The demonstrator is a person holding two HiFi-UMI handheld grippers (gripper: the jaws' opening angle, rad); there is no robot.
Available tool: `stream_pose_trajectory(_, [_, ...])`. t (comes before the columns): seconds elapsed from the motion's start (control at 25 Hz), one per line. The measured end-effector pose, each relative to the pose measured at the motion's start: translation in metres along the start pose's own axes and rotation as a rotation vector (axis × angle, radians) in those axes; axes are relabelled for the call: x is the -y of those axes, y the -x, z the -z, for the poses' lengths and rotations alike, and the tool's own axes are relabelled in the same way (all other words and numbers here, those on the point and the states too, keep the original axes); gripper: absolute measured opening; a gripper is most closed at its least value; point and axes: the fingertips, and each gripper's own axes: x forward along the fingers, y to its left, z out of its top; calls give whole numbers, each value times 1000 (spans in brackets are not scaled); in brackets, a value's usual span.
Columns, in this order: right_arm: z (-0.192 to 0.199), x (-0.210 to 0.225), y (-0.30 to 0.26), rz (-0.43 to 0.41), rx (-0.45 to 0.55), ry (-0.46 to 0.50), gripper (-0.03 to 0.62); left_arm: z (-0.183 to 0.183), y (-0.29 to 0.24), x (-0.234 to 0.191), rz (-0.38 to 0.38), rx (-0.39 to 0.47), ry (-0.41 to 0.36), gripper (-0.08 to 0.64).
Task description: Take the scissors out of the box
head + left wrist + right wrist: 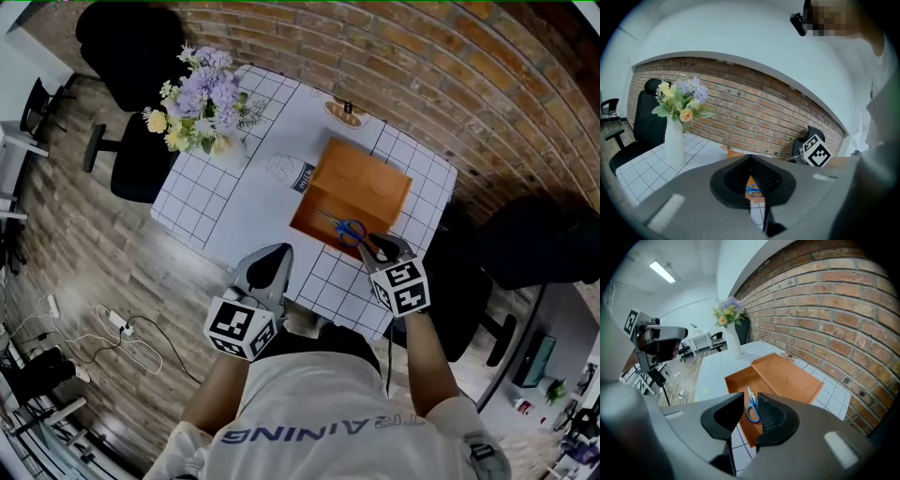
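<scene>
An orange box [319, 211] lies open on the white gridded table [225, 211], its lid [364, 178] folded back. Scissors with blue handles [350, 231] lie inside near the box's right front corner. My right gripper [379, 247] hangs just over that corner, right beside the handles. In the right gripper view its jaws [751, 397] are parted, and the scissors [752, 412] show through the gap, farther off and not touched. My left gripper [270, 266] sits over the table's near edge, left of the box, tips together and empty [750, 159].
A white vase of flowers [202, 103] stands at the table's far left corner. A small printed carton [302, 174] lies left of the lid. Black chairs [131, 56] flank the table on both sides. A brick wall runs behind, and cables lie on the floor [122, 328].
</scene>
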Motion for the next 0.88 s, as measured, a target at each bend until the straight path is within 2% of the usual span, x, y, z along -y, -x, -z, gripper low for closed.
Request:
stream_pose_trajectory(0.28, [21,-2,-54,-39,-218,205,129,1,-4,-20,-23,3,17,2])
stream_pose_trajectory(0.52, [48,2,-93,-104,-391,274,140,8,-3,-33,-38,-7,44,2])
stream_pose_trajectory(0.68, [57,1,-108,-126,-459,318,147,14,-2,-43,-50,-16,74,2])
stream_pose_trajectory(0.88, [65,1,-112,-114,-536,368,143,17,0,-49,-58,-20,81,2])
